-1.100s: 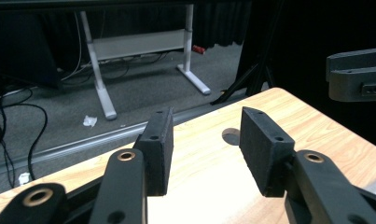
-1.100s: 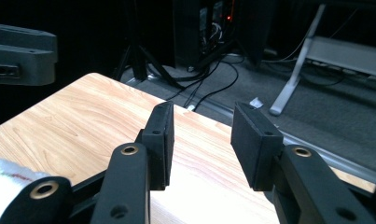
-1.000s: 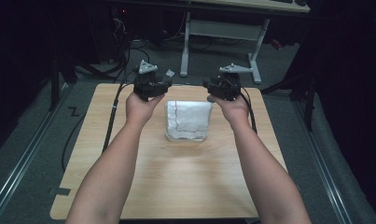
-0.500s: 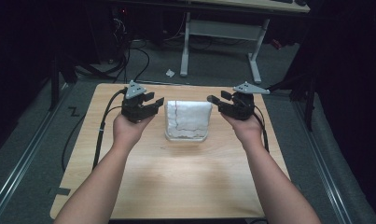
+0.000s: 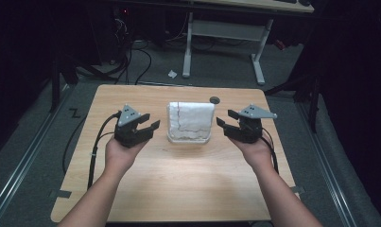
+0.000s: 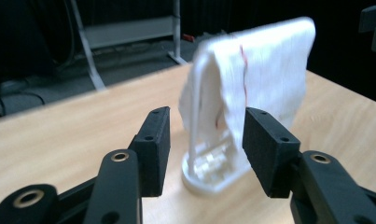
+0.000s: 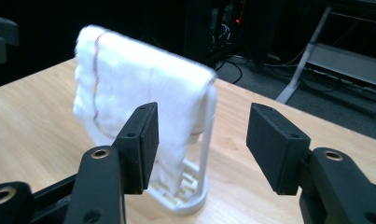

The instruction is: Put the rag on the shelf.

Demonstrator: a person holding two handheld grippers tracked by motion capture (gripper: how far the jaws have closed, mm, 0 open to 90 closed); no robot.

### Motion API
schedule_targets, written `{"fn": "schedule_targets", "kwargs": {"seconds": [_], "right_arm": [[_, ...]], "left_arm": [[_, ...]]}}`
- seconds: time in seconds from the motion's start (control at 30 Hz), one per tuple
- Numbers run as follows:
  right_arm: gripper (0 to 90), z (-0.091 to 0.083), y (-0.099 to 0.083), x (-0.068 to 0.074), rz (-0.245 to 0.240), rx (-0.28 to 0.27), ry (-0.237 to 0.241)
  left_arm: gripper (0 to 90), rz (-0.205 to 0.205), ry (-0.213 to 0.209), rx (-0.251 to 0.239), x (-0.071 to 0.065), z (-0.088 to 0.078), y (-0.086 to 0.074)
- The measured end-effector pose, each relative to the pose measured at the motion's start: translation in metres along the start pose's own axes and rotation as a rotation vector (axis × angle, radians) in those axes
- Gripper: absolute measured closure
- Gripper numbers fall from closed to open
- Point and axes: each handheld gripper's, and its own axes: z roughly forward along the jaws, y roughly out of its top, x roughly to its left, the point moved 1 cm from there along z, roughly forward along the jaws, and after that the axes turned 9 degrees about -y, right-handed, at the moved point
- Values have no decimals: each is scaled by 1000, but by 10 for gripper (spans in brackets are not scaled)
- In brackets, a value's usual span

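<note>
A white cloth (image 5: 190, 117) with a thin red line hangs over a white plastic rack (image 5: 188, 138) at the middle of the wooden table (image 5: 178, 175). My left gripper (image 5: 148, 122) is held open just left of the rack, jaws pointing at it. On the other side my right gripper (image 5: 226, 118) is open too, aimed at the rack from the right. In the left gripper view the draped cloth (image 6: 251, 74) and the rack's base (image 6: 213, 175) stand beyond the open jaws. The right gripper view has the cloth (image 7: 134, 93) and the rack's upright (image 7: 207, 135) ahead of its spread jaws. Neither holds anything.
A small round hole (image 5: 214, 100) sits in the table just behind the rack. Beyond the far edge is a grey floor with cables (image 5: 131, 61) and a white desk frame (image 5: 226, 33). Metal rails (image 5: 27, 156) run along both sides of the table.
Both hands have drawn back toward me and spread apart, from the far corners of the rack to either side of it. The cloth stays draped on the rack.
</note>
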Motion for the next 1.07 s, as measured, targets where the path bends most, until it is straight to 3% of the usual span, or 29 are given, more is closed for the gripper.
{"fn": "schedule_targets", "kwargs": {"seconds": [0.17, 0.2, 0.23, 0.27, 0.33, 0.37, 0.43, 0.57, 0.6, 0.63, 0.67, 0.7, 0.73, 0.77, 0.8, 0.87, 0.97, 1.07], "right_arm": [[427, -2, -27, 16, -22, 25, 14], [428, -3, -38, 24, -31, 39, 18], [428, -3, -43, 27, -34, 42, 18], [428, -3, -43, 27, -34, 42, 18], [427, -1, -65, 39, -36, 76, 29], [427, -1, -65, 39, -36, 76, 29], [427, 1, -85, 49, -37, 109, 35], [423, 2, -106, 59, -51, 149, 33], [420, 2, -110, 61, -47, 159, 33], [410, 0, -123, 66, -41, 178, 33], [410, 0, -123, 66, -41, 178, 33], [446, -8, -136, 68, -5, 172, 21], [446, -8, -136, 68, -5, 172, 21], [460, -12, -143, 66, 35, 184, 24], [409, -13, -145, 65, 52, 226, 50], [428, -16, -149, 63, -6, 226, 35], [428, -12, -154, 57, 20, 248, 33], [425, -9, -151, 57, 2, 229, 20]], "left_arm": [[484, -46, -40, 83, -6, 6, -50], [481, -55, -48, 116, -10, 7, -68], [480, -55, -48, 116, -10, 7, -68], [480, -65, -57, 137, -13, 7, -80], [472, -71, -76, 185, -20, 7, -103], [471, -71, -76, 185, -20, 7, -103], [463, -60, -93, 234, -29, 5, -121], [451, -41, -103, 251, -39, 0, -134], [449, -46, -110, 249, -43, -2, -139], [450, -78, -129, 245, -49, -5, -143], [450, -78, -129, 245, -49, -5, -143], [442, -68, -169, 257, -61, -8, -144], [437, -68, -169, 257, -61, -8, -144], [437, -96, -185, 241, -68, -8, -144], [438, -65, -188, 254, -68, -8, -143], [437, -30, -167, 263, -64, -6, -142], [438, -46, -165, 269, -58, -4, -143], [432, -54, -178, 268, -57, -5, -144]]}}
